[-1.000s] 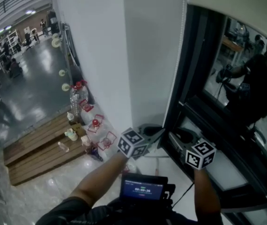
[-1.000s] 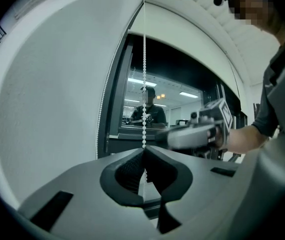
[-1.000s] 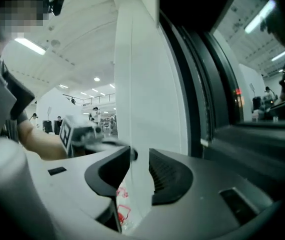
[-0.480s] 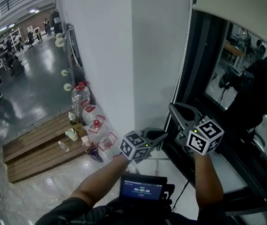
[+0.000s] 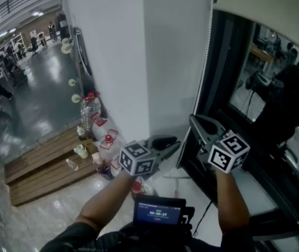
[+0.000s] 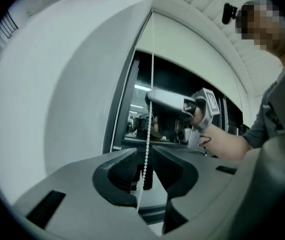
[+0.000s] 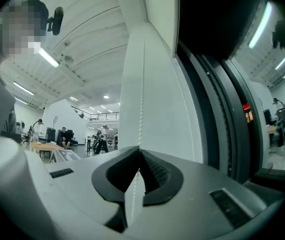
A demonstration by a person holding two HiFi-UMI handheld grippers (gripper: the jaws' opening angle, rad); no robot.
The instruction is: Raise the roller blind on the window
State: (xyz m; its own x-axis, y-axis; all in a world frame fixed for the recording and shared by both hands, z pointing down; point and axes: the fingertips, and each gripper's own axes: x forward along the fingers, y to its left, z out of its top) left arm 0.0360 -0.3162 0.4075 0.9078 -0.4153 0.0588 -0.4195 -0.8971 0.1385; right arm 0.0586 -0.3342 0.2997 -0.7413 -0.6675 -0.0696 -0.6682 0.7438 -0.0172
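The left gripper (image 6: 144, 151) has just been opening its jaws, and the thin white bead chain (image 6: 149, 129) hangs loose between them. The right gripper (image 7: 139, 150) has just been closing, and its jaws pinch that chain higher up. The cream roller blind (image 5: 275, 9) sits high above both jaws.

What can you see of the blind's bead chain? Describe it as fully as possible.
The bead chain is a thin white string of small round beads, plastic by its look, hanging straight down beside the dark window frame. The right gripper, whose jaws have just been closing, pinches it higher up. Below, it runs loose through the left gripper, whose jaws have just been opening and do not press it.
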